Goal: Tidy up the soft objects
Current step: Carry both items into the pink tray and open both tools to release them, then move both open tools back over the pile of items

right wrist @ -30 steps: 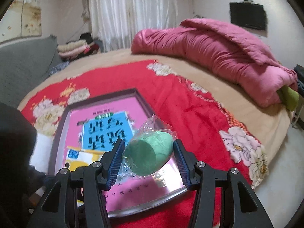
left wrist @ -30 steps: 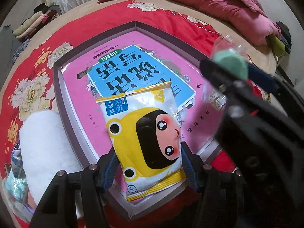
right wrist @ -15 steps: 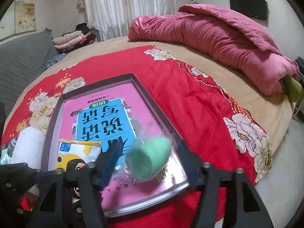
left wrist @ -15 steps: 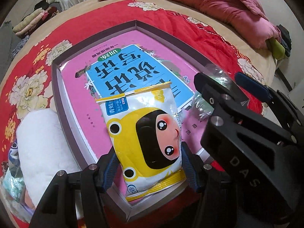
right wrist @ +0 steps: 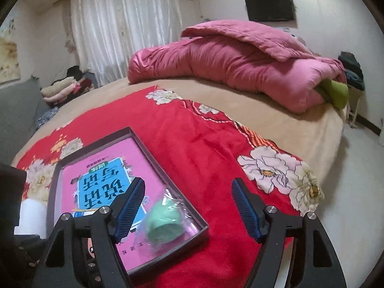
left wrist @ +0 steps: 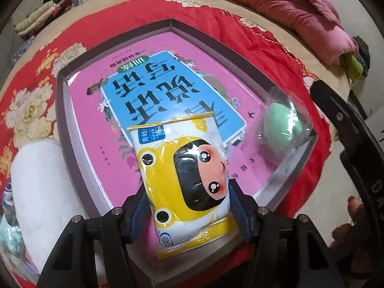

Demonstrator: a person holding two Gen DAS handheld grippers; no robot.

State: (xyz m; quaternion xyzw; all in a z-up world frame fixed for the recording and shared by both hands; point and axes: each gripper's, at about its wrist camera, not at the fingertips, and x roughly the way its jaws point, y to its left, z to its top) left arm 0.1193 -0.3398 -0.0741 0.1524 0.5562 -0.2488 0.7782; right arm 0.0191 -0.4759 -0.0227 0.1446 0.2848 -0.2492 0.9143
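My left gripper (left wrist: pixel 188 206) is shut on a yellow and white cartoon-face packet (left wrist: pixel 184 168), held over the near end of a shallow grey box (left wrist: pixel 64 129) that has a pink and blue book (left wrist: pixel 153 91) in it. A green soft lump in a clear bag (left wrist: pixel 284 124) lies in the box's right corner; it also shows in the right wrist view (right wrist: pixel 165 223). My right gripper (right wrist: pixel 188 210) is open and empty, raised above and behind the bagged lump. The box also shows in the right wrist view (right wrist: pixel 192 212).
The box lies on a red flowered blanket (right wrist: pixel 196 141) on a tan bed. A white soft roll (left wrist: pixel 38 192) lies left of the box. A bundled pink quilt (right wrist: pixel 240 60) sits at the far side. Folded clothes (right wrist: pixel 62 91) lie at the far left.
My right gripper lowered the bagged green lump into the box's right corner, opened and drew back. My left gripper kept hold of the packet.
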